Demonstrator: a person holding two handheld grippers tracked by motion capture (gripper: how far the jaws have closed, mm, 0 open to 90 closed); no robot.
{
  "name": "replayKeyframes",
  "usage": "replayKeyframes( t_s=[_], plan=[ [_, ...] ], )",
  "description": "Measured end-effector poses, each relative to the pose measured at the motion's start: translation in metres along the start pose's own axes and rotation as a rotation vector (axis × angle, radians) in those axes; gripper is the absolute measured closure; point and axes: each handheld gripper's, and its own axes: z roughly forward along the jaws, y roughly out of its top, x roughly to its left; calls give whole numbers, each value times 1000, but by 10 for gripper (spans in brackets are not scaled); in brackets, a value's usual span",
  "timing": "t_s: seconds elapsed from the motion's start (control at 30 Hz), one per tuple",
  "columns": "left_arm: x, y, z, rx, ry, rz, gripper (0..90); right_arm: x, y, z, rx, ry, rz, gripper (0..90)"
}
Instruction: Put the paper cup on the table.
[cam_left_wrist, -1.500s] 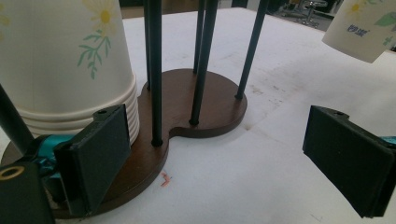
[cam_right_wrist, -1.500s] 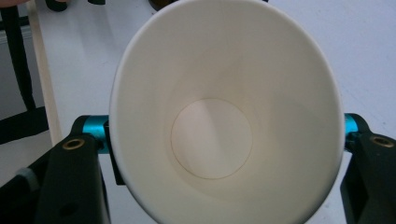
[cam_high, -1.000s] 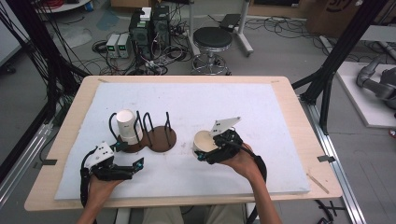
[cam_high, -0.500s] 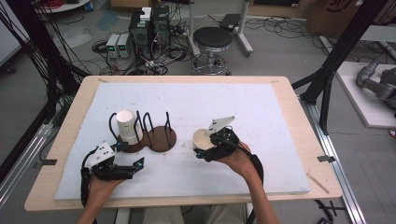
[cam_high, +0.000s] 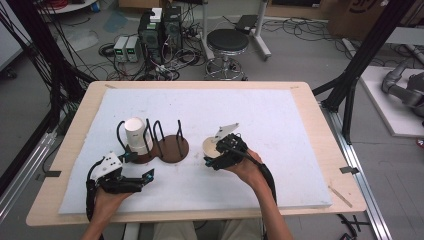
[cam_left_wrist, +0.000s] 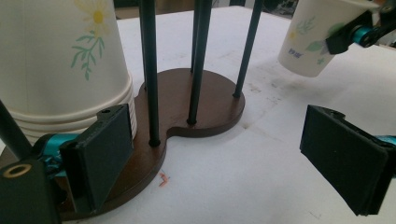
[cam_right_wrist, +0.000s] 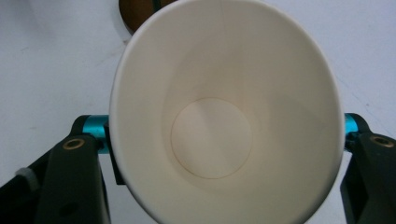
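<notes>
White foam mat (cam_high: 280, 125) on wooden table (cam_high: 320, 130)

The white mat (cam_high: 280, 120) covered the wooden table (cam_high: 320, 107); the brown cup rack (cam_high: 170, 148) stood left of centre, its black rods upright; an inverted stack of white cups (cam_high: 137, 136) sat in the rack's left section. The left gripper (cam_high: 134, 181) rested on the mat just before the rack, jaws apart. The right gripper (cam_high: 216, 156) gripped a paper cup (cam_high: 212, 148), tilted, just right of the rack.
</notes>
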Motion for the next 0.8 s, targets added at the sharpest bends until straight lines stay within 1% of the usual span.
replayKeyframes(
  t_s=[0.07,0.13,0.47,0.57,0.63,0.7,0.8],
  plan=[
    [0,0,0,-2,1,2,94,0,1,4,12,-3,-9,297],
    [0,0,0,-1,1,3,94,0,1,6,24,-10,-8,298],
    [0,0,0,-1,-2,3,95,-2,2,15,43,-12,10,298],
    [0,0,0,-2,-2,2,94,-2,2,19,51,-11,15,298],
    [0,0,0,-3,-2,6,95,-2,1,22,56,-1,25,298],
    [0,0,0,-2,-4,6,95,-2,0,26,63,-7,30,298],
    [0,0,0,-3,-4,2,95,-3,-1,28,45,-3,45,298]
  ],
)
